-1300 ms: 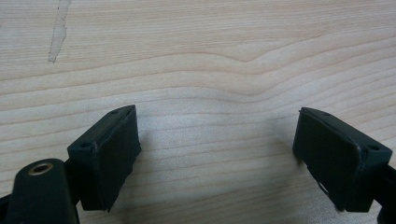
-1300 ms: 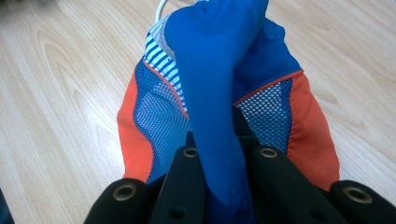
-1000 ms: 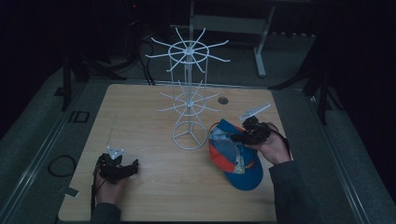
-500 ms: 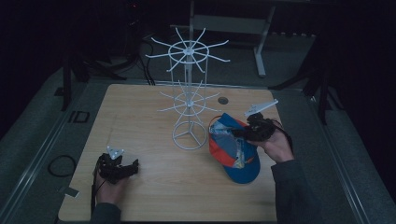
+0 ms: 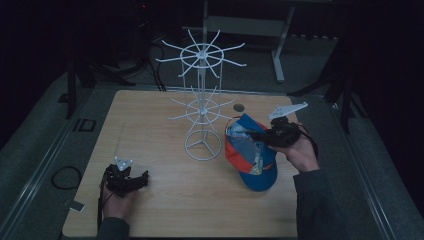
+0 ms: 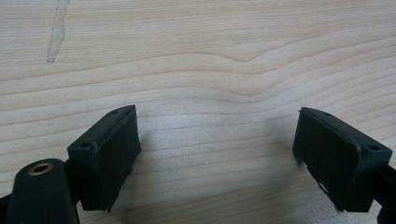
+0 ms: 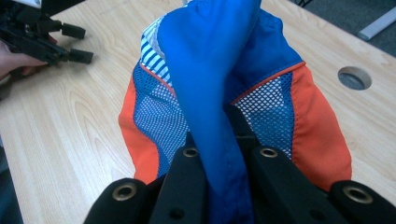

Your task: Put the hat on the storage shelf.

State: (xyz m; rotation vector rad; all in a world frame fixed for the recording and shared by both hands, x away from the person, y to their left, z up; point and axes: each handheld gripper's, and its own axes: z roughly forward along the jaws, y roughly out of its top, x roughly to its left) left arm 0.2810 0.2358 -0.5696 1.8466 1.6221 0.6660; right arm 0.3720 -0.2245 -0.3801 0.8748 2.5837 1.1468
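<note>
High view: the right gripper (image 5: 260, 134) lifts the cap (image 5: 250, 155) beside the wire stand (image 5: 202, 107). Left gripper view: jaws spread wide over bare worktop (image 6: 210, 56). Right gripper view: jaws clamped on the blue fabric of the cap (image 7: 210, 84)

The cap (image 7: 243, 93) is blue with orange side panels, orange piping and white-dotted blue mesh, plus a blue-and-white striped patch inside. The rack (image 5: 202, 107) is white wire. The table (image 5: 160, 120) is pale wood grain. Both grippers' jaws are black.
</note>
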